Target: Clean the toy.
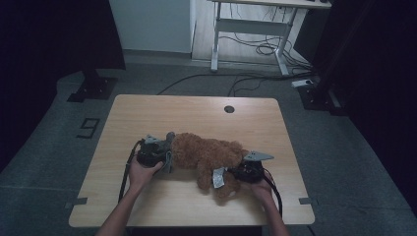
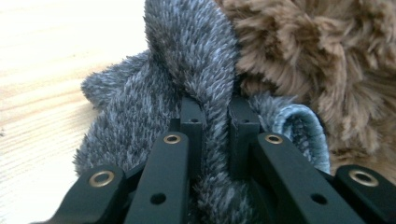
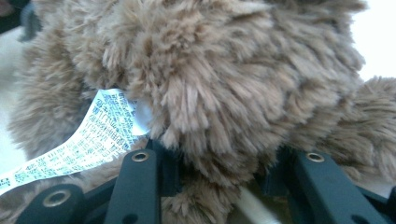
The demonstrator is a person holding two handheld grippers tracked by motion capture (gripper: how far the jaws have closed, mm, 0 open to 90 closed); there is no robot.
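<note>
Two grippers pinch the brown plush toy [image 1: 209, 155]: left gripper [image 2: 215, 123] its grey fur, right gripper [image 3: 219, 163] brown fur. Right gripper view reveals a printed tag [image 3: 88, 137] beside that grip.

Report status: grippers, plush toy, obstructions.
Left gripper shut on grey ear. Right gripper shut on brown plush toy. Table unobstructed.

The plush toy [image 1: 206, 156] blocks the middle of the bench [image 1: 196, 115], lying between both hands; the far half and front edge are open.
</note>
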